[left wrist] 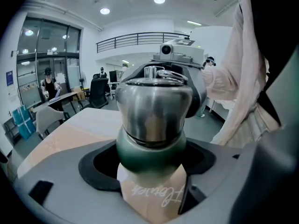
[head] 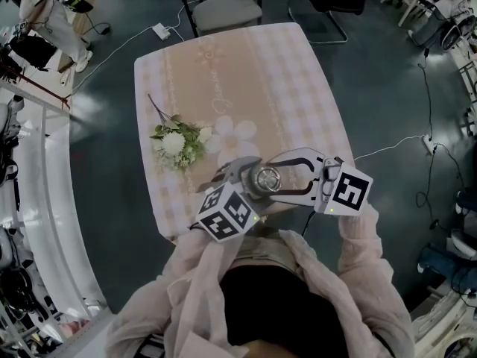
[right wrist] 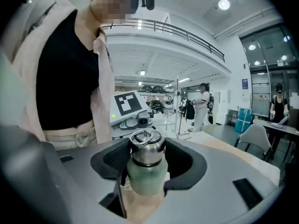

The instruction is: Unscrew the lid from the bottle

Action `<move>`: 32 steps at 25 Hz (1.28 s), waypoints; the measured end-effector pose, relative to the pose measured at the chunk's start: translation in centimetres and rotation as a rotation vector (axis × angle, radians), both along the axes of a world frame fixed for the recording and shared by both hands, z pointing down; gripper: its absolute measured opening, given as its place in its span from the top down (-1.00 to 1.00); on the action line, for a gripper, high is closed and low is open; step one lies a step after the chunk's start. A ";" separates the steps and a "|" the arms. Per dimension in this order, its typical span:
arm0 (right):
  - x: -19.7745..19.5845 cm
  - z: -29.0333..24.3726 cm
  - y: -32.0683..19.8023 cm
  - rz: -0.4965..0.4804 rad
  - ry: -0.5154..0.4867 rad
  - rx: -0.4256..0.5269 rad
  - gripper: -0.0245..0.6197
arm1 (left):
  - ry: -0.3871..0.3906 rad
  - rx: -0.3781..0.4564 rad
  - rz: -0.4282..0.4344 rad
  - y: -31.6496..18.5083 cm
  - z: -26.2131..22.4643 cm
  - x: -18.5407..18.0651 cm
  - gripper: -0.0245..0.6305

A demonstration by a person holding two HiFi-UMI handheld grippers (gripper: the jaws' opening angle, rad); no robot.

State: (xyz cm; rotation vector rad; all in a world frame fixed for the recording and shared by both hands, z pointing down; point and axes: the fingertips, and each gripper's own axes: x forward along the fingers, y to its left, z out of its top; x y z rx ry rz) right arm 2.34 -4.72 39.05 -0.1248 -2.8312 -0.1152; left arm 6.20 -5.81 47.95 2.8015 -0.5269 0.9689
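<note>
My left fingers [left wrist: 60, 176] are closed on the bottle [left wrist: 149, 146], with a dark pad on each side of its green body, just under the lid [left wrist: 154, 106]. My right fingers [right wrist: 224, 171] come in from the opposite side. They are set fairly wide but clamped on the steel lid, a pad against each side, and the green body shows below them. The lid sits on the body with a thin dark groove between the two. A ring [right wrist: 141, 136] lies folded flat on the lid top.

The bottle is upright at the near edge of the table [head: 246, 73], right in front of my body. I can't tell if its base touches the table or hangs above it, because my fingers hide the base. In the head view only the round shiny lid top shows, between my two sets of fingers.

The left cube [head: 226, 213] is just off the table's near edge. The right cube [head: 350, 190] is past the table's near right corner. The flowers [head: 177, 142] lie on the table toward its left edge, well apart from the bottle. A chair [head: 223, 6] stands at the table's far end. The table has a checked beige and white cloth, and pale script lettering shows under the bottle in the left gripper view.
</note>
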 end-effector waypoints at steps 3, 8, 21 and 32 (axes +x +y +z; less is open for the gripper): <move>0.2 0.1 0.3 -0.065 0.015 -0.027 0.16 | 0.004 -0.005 0.012 0.4 0.0 0.2 -0.30; 0.1 0.1 0.1 -0.125 0.045 -0.023 0.16 | 0.013 -0.010 -0.002 0.2 0.0 0.1 -0.30; -0.5 -2.0 -3.0 0.473 -0.276 -0.051 0.00 | 0.031 -0.005 -0.210 -3.4 -0.1 -2.1 -0.30; -1.0 -0.5 -3.7 0.835 -0.184 0.003 0.08 | 0.021 0.026 -0.226 -3.5 -0.2 -1.6 -0.30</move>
